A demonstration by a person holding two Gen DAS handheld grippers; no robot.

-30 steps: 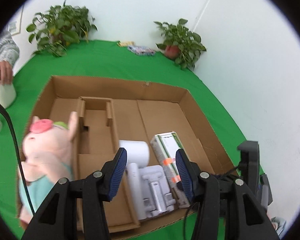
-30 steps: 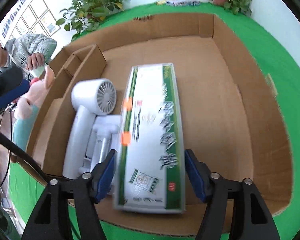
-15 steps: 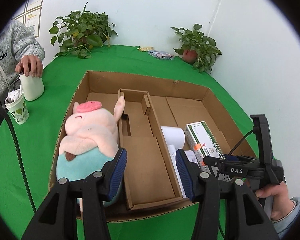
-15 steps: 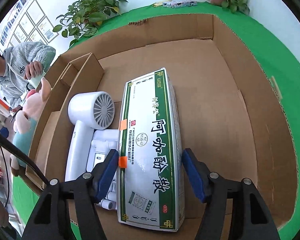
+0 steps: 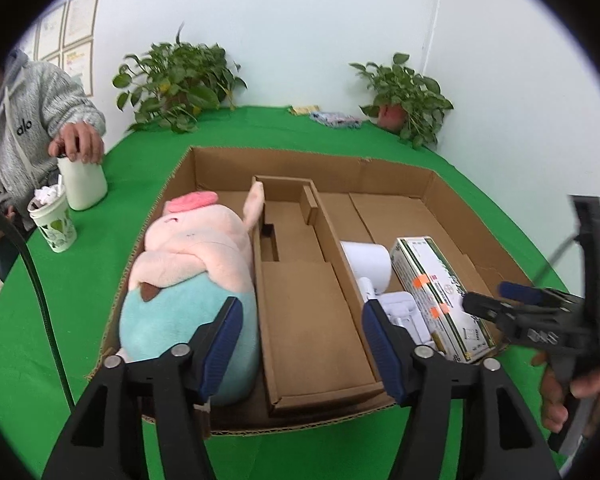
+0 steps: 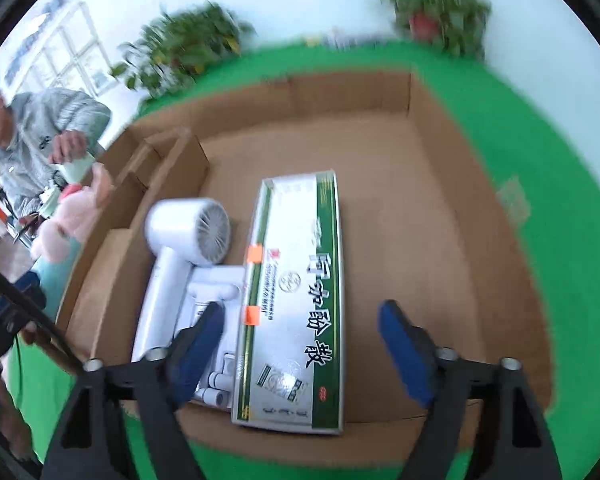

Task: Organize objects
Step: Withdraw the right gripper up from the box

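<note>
An open cardboard box (image 5: 380, 168) (image 6: 476, 264) lies on the green table. A pink and teal plush pig (image 5: 192, 264) (image 6: 68, 216) fills its left compartment. A white hair dryer (image 6: 184, 248) (image 5: 366, 260) and a green and white medicine carton (image 6: 296, 296) (image 5: 440, 292) lie side by side in the right compartment. My left gripper (image 5: 302, 344) is open and empty, above the box's front edge over the middle insert. My right gripper (image 6: 300, 344) is open and empty, above the carton's near end; it also shows in the left wrist view (image 5: 500, 300).
A seated person at the left holds a white bottle (image 5: 82, 184) beside a paper cup (image 5: 54, 220). Two potted plants (image 5: 180, 80) (image 5: 408, 100) stand at the table's back by the wall. A cardboard insert (image 5: 296, 264) divides the box.
The right gripper has let go of the carton, which now lies in the box, and has drawn back. The left gripper has pulled back and swung left, bringing the whole box into view.
</note>
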